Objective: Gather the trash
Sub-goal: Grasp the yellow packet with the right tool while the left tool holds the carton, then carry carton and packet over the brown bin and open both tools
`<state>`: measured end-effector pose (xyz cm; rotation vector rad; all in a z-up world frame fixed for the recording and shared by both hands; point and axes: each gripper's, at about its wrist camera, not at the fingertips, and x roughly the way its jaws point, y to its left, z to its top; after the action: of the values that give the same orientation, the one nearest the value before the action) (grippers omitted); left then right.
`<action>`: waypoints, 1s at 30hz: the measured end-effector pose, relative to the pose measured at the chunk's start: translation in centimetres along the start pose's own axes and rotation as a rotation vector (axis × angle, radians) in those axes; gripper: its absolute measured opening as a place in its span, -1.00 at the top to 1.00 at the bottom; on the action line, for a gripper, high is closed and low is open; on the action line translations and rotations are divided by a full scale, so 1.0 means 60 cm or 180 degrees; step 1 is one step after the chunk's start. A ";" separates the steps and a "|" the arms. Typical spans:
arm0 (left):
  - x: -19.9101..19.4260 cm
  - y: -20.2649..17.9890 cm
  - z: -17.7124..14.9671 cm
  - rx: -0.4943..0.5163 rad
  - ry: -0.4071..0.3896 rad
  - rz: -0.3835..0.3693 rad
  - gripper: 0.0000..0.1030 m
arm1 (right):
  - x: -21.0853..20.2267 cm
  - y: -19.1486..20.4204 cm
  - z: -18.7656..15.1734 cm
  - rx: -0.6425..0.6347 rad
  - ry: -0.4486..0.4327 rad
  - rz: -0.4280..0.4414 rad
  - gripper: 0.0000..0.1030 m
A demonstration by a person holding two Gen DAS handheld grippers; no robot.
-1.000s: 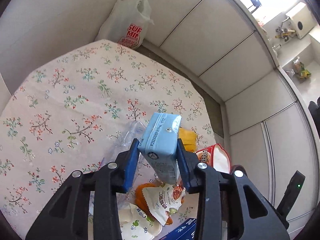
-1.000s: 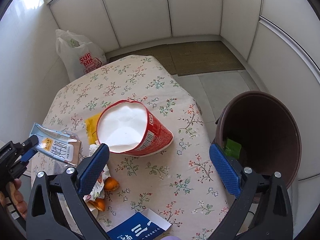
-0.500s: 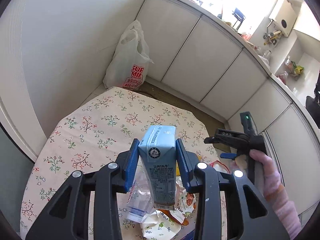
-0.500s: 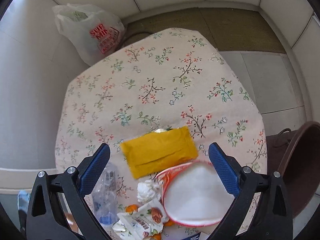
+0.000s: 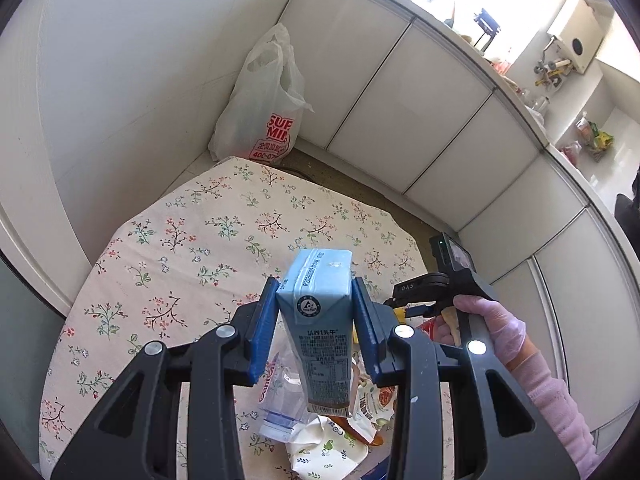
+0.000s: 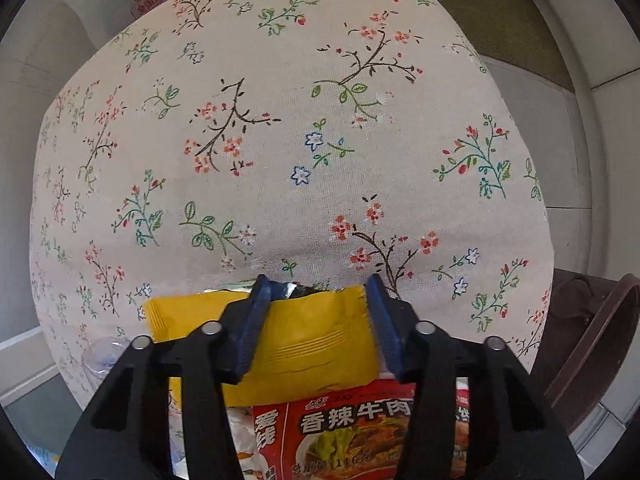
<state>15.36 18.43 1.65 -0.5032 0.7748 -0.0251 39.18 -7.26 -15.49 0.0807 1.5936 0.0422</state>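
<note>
My left gripper [image 5: 314, 308] is shut on a light blue milk carton [image 5: 320, 320] and holds it upright above the floral table [image 5: 200, 240]. My right gripper [image 6: 316, 320] points straight down at the table, its jaws closing. Between them a yellow packet [image 6: 316, 340] is pinched and buckles; its torn top edge shows foil. Just below the packet lies a red noodle cup [image 6: 360, 428]. In the left wrist view the right gripper [image 5: 404, 308] is held by a hand in a pink glove [image 5: 496, 328].
A clear plastic bottle [image 5: 280, 412], snack wrappers [image 5: 372, 404] and a white patterned wrapper [image 5: 324, 448] lie under the carton. A brown bin [image 6: 592, 340] stands on the floor off the table's right edge. A white shopping bag [image 5: 264, 112] leans in the corner behind the table.
The right gripper swung from the bin side, dropped to the table and closed from wide open onto the yellow packet. The left gripper rose with the carton.
</note>
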 end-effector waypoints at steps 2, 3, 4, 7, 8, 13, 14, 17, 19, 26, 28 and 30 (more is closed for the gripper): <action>-0.002 -0.001 0.000 0.0015 -0.0028 0.0020 0.29 | -0.006 0.004 -0.014 -0.0020 -0.0083 0.0044 0.66; -0.004 -0.001 -0.001 0.0011 -0.0037 0.0019 0.29 | -0.008 0.004 -0.023 -0.0036 -0.0122 0.0062 0.69; -0.006 -0.001 -0.001 0.0005 -0.0041 0.0010 0.29 | -0.011 0.003 -0.035 -0.0053 -0.0160 0.0071 0.70; -0.012 0.001 -0.001 -0.0010 -0.0062 0.0006 0.29 | -0.024 0.014 -0.065 -0.0097 -0.0297 0.0144 0.77; -0.013 0.004 0.000 -0.0020 -0.0067 0.0005 0.29 | -0.033 0.023 -0.077 -0.0121 -0.0341 0.0151 0.77; -0.027 0.016 0.003 -0.0101 -0.0106 -0.0026 0.29 | -0.089 0.057 -0.126 -0.0311 -0.0671 0.0157 0.78; -0.030 0.018 0.003 -0.0109 -0.0121 -0.0025 0.29 | -0.103 0.061 -0.135 -0.0340 -0.0746 0.0164 0.79; -0.040 0.020 0.004 -0.0133 -0.0162 -0.0028 0.29 | -0.157 0.068 -0.163 -0.0436 -0.0976 0.0216 0.94; -0.045 0.020 0.004 -0.0136 -0.0188 -0.0030 0.29 | -0.191 0.072 -0.184 -0.0505 -0.1110 0.0262 0.95; -0.061 0.010 -0.001 -0.0097 -0.0288 -0.0033 0.29 | -0.278 0.051 -0.204 -0.0533 -0.1540 0.0473 0.97; -0.064 0.003 -0.003 -0.0070 -0.0314 -0.0041 0.29 | -0.287 0.043 -0.223 -0.0513 -0.1637 0.0521 0.97; -0.066 -0.006 -0.005 -0.0037 -0.0324 -0.0061 0.29 | -0.302 0.025 -0.247 -0.0462 -0.1765 0.0541 0.97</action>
<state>12.34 18.78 4.26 -0.5189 0.6710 -0.0128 24.83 -6.83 3.02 0.1042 1.0232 0.2471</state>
